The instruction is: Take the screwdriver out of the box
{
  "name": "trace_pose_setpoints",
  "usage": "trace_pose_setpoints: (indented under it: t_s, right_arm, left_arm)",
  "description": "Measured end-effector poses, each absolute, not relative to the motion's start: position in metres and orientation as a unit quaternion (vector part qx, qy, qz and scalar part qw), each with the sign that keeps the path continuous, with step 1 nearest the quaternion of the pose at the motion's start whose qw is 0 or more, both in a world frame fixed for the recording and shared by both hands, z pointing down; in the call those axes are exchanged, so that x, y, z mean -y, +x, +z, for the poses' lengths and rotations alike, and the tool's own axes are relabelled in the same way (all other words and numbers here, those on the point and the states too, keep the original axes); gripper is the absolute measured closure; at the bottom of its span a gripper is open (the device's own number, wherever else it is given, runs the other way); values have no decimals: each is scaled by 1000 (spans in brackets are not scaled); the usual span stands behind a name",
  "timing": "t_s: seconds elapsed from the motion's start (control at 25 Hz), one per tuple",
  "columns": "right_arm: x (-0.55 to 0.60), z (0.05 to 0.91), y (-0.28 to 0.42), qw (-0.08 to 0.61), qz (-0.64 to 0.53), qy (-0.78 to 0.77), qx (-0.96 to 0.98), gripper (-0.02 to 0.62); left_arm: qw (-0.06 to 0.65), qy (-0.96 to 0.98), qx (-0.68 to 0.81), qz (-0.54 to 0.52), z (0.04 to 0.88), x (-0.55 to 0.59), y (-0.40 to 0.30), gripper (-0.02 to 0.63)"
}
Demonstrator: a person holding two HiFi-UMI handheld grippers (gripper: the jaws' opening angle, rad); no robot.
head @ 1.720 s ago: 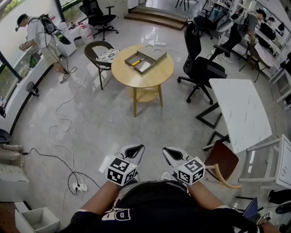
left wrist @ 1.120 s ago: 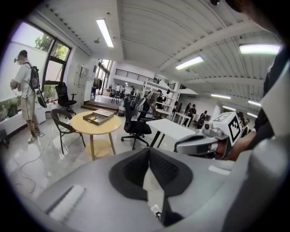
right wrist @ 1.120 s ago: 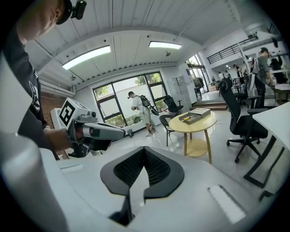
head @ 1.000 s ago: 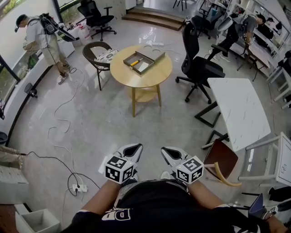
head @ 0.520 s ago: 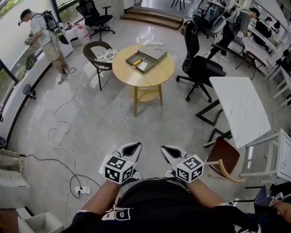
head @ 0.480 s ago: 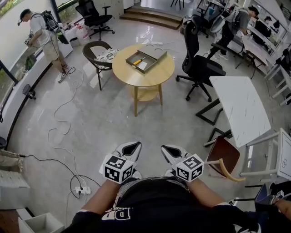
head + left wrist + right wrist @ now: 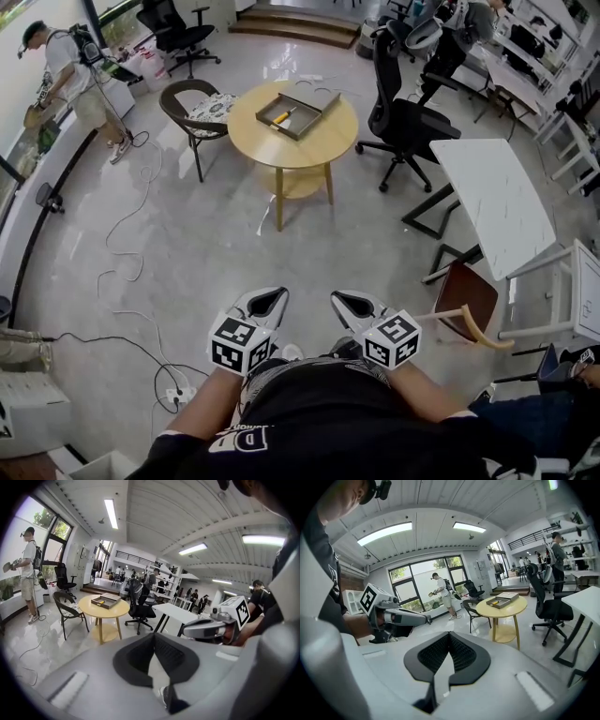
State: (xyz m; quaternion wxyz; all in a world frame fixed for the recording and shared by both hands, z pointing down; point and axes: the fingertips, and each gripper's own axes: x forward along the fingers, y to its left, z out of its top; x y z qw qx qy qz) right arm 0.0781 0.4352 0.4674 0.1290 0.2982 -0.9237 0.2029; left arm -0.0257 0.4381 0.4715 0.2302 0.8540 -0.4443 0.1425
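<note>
Yellow-handled screwdriver, grey box, pale wooden table, black office chair, white marbled desk

Your left gripper and right gripper hang low in the frame, side by side just ahead of your torso. The round wooden table stands well apart from them, upper centre. On it rests the box, with the yellow-handled screwdriver lying inside near its left wall. A black office chair stands right of the table.

We saw a shallow grey box lying open on the round wooden table. A yellow-handled screwdriver lay flat inside it.
</note>
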Motion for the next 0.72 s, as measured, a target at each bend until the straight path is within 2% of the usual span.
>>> trace_pose_setpoints:
  t_s: [0.72]
  right_arm:
    - [-398, 486, 47, 138, 220, 293, 920, 595]
  left_arm:
    - [248, 846, 451, 140, 492, -410, -54, 548]
